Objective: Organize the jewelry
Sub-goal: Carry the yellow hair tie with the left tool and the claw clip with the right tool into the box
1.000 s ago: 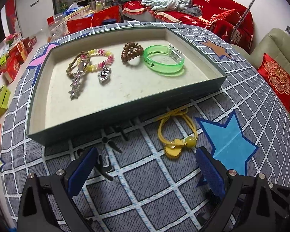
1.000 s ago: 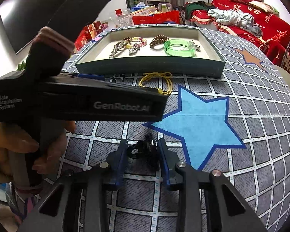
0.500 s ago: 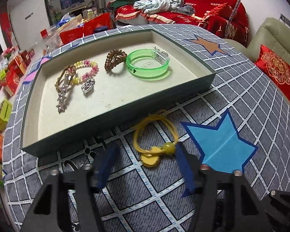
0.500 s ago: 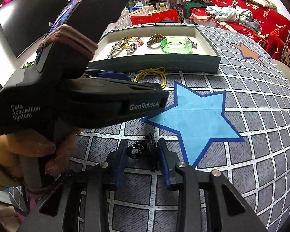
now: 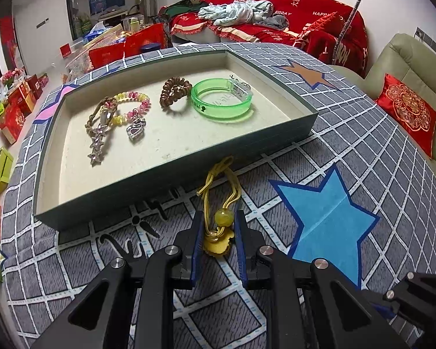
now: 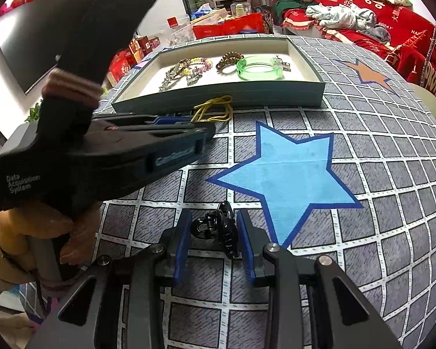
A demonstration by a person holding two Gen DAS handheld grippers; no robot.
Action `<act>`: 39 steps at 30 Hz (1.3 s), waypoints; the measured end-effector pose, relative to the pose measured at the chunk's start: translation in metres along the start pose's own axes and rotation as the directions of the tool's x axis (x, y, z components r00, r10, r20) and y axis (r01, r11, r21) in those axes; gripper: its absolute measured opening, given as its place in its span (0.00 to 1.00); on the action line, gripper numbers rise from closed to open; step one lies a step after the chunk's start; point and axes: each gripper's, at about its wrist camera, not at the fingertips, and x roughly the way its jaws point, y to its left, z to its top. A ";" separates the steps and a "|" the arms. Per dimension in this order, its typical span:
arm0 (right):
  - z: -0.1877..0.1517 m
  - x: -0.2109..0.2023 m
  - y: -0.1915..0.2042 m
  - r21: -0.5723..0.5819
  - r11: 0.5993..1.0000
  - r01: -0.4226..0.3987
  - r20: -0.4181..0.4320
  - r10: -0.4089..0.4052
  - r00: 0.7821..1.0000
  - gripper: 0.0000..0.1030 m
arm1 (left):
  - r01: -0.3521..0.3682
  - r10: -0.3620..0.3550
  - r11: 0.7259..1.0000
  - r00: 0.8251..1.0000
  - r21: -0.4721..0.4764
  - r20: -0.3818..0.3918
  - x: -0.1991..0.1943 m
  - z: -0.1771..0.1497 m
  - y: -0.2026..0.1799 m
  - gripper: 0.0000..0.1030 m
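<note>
A yellow cord bracelet (image 5: 207, 184) with a bead and a flat pendant (image 5: 218, 244) lies on the checked tablecloth, just in front of the tray (image 5: 165, 174). My left gripper (image 5: 218, 216) is closing on it, the blue pads touching the cord and pendant on both sides. My right gripper (image 6: 214, 218) is shut on a black hair claw clip (image 6: 218, 229), low over the cloth beside the blue star. In the tray lie a green bangle (image 5: 221, 103), a brown coil tie (image 5: 173, 93), a pastel beaded bracelet (image 5: 133, 103) and a brown cord with star charms (image 5: 97, 133).
In the right wrist view the left gripper's black body (image 6: 101, 157), held by a hand (image 6: 72, 238), fills the left side. A blue star patch (image 6: 284, 174) lies on the cloth to the right. Red bedding, boxes and a sofa cushion (image 5: 407, 110) surround the table.
The left jaws have come in from wide open to the sides of the yellow cord's pendant, and the cord loop is now squeezed narrow. The right gripper still holds the black clip.
</note>
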 end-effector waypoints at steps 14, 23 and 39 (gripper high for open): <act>0.007 -0.013 -0.016 0.039 0.999 0.021 0.011 -0.021 1.000 0.33 | 0.028 -0.026 0.999 0.998 -0.034 0.059 -0.037 -0.003 0.015 0.36; 0.024 -0.022 -0.026 0.072 0.997 0.042 0.022 -0.044 0.999 0.33 | 0.040 -0.036 0.998 0.996 -0.049 0.084 -0.052 -0.003 0.029 0.36; 0.083 -0.020 -0.032 0.078 0.997 0.018 0.065 -0.023 0.998 0.33 | 0.023 -0.009 0.996 0.989 -0.089 0.147 -0.066 0.018 0.066 0.36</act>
